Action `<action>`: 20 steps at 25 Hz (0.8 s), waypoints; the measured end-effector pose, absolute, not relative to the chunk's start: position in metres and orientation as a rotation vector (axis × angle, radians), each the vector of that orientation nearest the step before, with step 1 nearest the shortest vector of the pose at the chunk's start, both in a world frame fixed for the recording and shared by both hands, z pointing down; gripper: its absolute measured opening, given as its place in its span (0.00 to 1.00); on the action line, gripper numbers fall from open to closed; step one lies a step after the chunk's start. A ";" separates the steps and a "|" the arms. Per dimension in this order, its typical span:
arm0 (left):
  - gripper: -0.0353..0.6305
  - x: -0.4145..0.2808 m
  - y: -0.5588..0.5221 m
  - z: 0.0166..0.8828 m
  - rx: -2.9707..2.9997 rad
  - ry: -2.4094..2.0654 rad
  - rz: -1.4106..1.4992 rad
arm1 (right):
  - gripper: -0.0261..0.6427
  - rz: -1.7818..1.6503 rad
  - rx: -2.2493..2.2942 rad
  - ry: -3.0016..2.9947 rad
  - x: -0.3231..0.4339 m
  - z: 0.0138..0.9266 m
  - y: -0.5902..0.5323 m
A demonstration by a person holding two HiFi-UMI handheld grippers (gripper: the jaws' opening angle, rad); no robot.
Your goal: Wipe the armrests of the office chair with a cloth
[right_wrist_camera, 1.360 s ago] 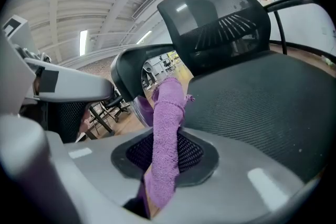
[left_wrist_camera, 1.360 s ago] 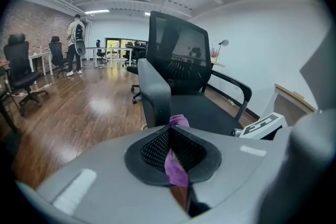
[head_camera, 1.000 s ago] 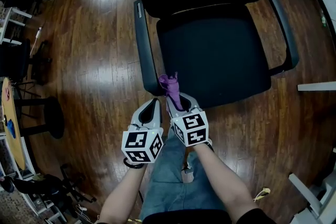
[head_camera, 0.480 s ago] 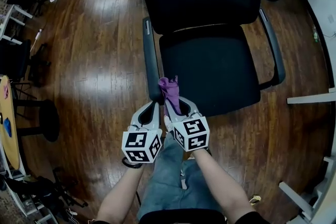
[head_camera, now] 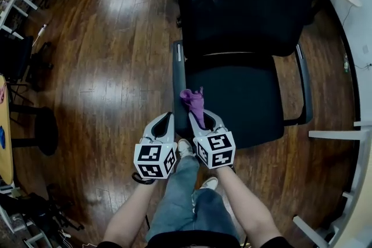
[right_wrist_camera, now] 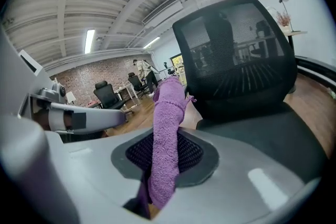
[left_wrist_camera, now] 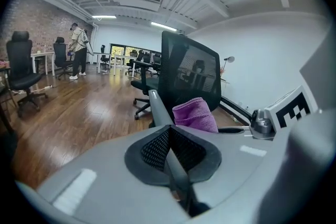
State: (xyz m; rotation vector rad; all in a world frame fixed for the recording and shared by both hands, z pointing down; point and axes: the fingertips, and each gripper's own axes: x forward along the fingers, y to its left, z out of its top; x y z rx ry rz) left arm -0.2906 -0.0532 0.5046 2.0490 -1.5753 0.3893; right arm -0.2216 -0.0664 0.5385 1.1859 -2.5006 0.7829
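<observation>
One armrest point(head_camera: 178, 75) is just beside the purple cloth point(head_camera: 193, 100) that my right gripper point(head_camera: 201, 119) pinches. My left gripper point(head_camera: 164, 124) is closed on nothing. I think wiping comes next: press the cloth down and rub along.

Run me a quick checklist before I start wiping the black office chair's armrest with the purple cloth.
1. Purple terry cloth clamped in the right gripper: ok.
2. Left gripper shut with nothing in it: ok.
3. Cloth touching the grey-topped armrest beside it: cannot tell; the cloth stands up just next to its front end.
4. Enough cloth sticking out past the jaws to wipe with: ok.
5. Black office chair's other armrest in view: ok.
</observation>
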 end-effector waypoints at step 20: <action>0.06 -0.317 -0.193 0.516 2.073 -1.476 0.355 | 0.15 0.701 1.238 -2.417 -0.246 0.537 -0.218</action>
